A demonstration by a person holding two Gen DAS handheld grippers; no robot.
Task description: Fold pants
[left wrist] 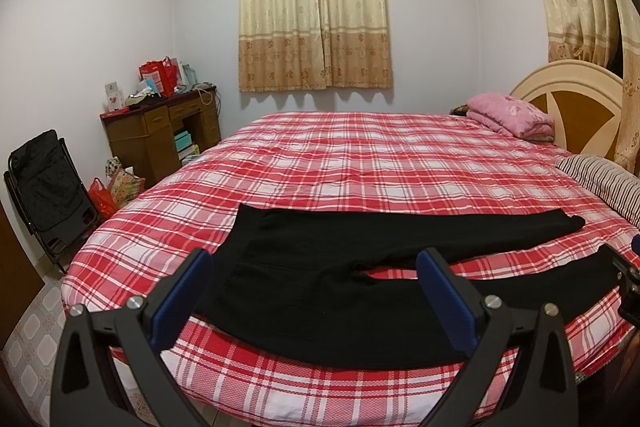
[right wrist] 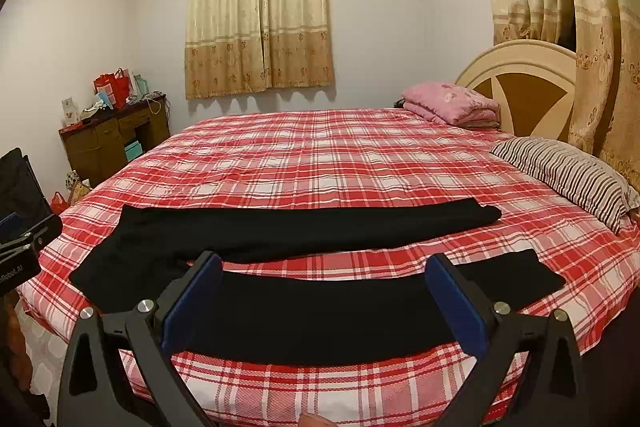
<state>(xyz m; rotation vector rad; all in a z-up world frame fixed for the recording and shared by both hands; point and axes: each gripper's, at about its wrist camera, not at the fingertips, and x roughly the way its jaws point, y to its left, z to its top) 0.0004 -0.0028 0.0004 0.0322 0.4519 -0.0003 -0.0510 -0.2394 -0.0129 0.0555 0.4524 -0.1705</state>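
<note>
Black pants (left wrist: 320, 291) lie flat on the red plaid bed (left wrist: 360, 163), waist at the left, both legs stretched to the right and spread apart. My left gripper (left wrist: 314, 259) is open and empty, held above the waist and crotch area near the bed's front edge. My right gripper (right wrist: 324, 263) is open and empty, held above the near leg (right wrist: 320, 311). The far leg (right wrist: 320, 223) lies behind it. The right gripper's body shows at the right edge of the left wrist view (left wrist: 630, 275); the left gripper's body shows at the left edge of the right wrist view (right wrist: 24, 243).
A striped pillow (right wrist: 568, 175) and a folded pink blanket (right wrist: 452, 103) lie by the headboard (right wrist: 520, 83) at the right. A wooden desk (left wrist: 160, 135) with bags stands at the far left, with a black folding chair (left wrist: 44, 191) beside it. Curtains (left wrist: 316, 11) hang behind.
</note>
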